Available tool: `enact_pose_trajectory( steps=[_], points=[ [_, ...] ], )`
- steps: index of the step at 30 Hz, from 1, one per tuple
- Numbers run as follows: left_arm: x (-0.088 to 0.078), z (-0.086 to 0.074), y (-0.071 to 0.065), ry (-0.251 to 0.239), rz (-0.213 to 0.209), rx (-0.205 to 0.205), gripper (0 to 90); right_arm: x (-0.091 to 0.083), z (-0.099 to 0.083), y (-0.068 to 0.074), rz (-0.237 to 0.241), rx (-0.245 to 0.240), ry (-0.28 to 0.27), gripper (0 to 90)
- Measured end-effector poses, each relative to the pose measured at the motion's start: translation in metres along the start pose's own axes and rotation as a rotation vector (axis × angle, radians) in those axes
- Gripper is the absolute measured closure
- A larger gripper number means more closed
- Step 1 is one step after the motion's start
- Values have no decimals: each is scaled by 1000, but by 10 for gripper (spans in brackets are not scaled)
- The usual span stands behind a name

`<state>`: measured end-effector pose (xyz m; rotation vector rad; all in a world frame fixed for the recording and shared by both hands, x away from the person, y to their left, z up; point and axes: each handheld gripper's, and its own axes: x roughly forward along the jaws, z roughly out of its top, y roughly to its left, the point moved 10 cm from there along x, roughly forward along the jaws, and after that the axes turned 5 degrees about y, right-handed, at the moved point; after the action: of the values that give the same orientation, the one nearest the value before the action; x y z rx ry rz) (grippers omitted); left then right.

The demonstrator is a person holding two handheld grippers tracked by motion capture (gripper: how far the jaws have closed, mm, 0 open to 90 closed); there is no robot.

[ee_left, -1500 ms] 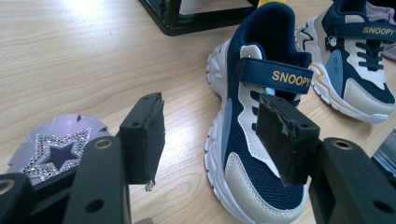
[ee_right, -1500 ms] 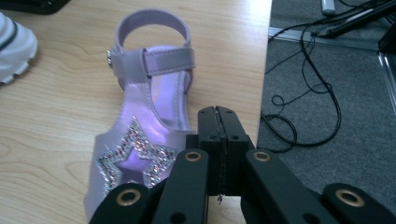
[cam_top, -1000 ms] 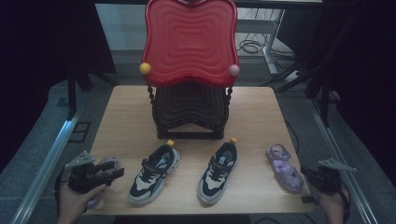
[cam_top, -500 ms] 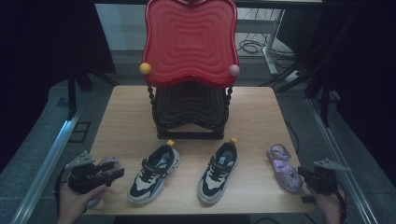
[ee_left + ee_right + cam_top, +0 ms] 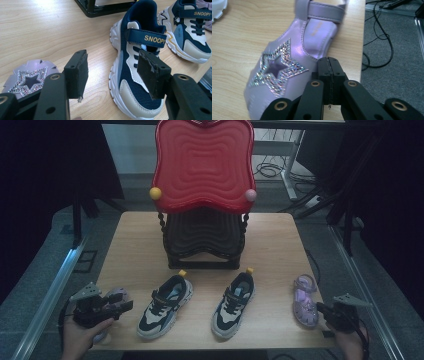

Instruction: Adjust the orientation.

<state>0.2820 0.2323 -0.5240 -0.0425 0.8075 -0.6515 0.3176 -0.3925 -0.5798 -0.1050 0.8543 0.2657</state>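
Dark floor and trailing cables surround a pale wooden table (image 5: pixel 135 240), whose back edge carries a black shoe rack (image 5: pixel 202 240) with a red wavy tray (image 5: pixel 202 162) tipped upright above it. Along the front edge lie four children's shoes: two navy-and-white Snoopy sneakers (image 5: pixel 165 306) in the middle and one lilac sandal at each end.

At the front left corner, the left gripper (image 5: pixel 112 72) hangs low with its jaws spread wide and nothing between them, pointed across the nearer sneaker. The left sandal (image 5: pixel 32 80), with its rhinestone star, sits just beside and partly under that gripper.

At the front right corner, the right gripper (image 5: pixel 328 65) has its jaws pressed flat together, pinching nothing. Its tip rests at or just over the outer side of the right sandal (image 5: pixel 287 57); whether it touches I cannot tell. That sandal lies very close to the right edge of the table.

Risks, as I judge them: with shut jaws the right gripper can only push, and a nudge could slide the sandal off the right edge. It needs to open before closing in. The smooth upper may also slip from the pads. On the left, the open jaws aim at the sneaker, so a careless close could catch the wrong shoe.
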Motion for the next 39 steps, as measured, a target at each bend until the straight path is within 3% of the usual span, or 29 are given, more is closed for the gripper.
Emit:
enact_pose_trajectory(
  steps=[21, 39],
  points=[
    [-1, -1, 1, -3, 2, -1, 417, -7, -12, 19, 28, -24, 25, 900],
    [4, -4, 2, 14, 1, -5, 416, -2, -7, 38, 63, -74, 42, 897]
  ],
)
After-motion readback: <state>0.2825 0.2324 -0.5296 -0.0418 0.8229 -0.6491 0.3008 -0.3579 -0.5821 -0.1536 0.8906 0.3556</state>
